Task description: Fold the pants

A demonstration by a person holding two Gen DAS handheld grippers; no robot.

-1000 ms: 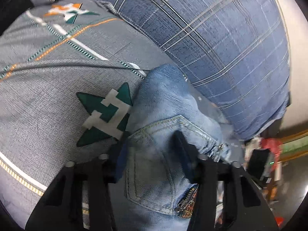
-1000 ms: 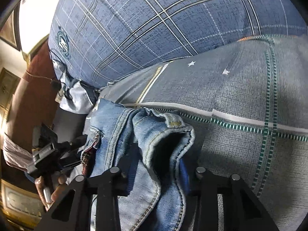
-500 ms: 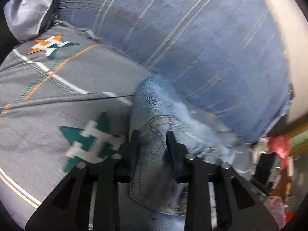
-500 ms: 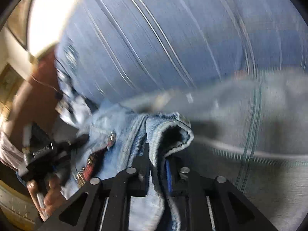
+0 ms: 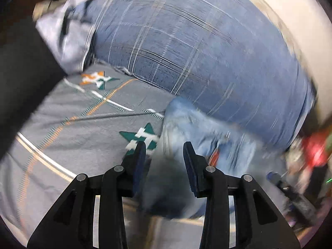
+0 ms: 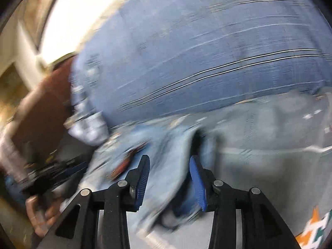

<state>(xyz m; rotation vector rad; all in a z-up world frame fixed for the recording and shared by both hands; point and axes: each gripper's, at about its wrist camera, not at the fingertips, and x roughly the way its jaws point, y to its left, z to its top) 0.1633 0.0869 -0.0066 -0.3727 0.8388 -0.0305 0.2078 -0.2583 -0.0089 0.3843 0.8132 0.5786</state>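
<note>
Grey patterned bedding (image 5: pixel 68 128) is spread over the bed, with a large blue plaid pillow (image 5: pixel 197 62) banked behind it and clutter blurred at the bed's edge. Light blue denim pants (image 5: pixel 199 137) are seen bunched at the foot of the pillow, partly on the bedding and partly trailing toward the edge. Both views are smeared by motion, so fine detail cannot be read.

The left hand-held gripper (image 5: pixel 164 151) is shown with its jaws apart; dark blurred cloth lies low between them, but whether any of it is pinched cannot be told. The right hand-held gripper (image 6: pixel 169 166) is likewise spread, with denim (image 6: pixel 166 145) running between the blue pads (image 6: pixel 197 182) without being visibly squeezed.

The task is judged to be at an early stage: no flat layer, aligned legs or crisp crease can be made out, and the pants appear crumpled. Spreading, aligning and folding are all judged to remain.
</note>
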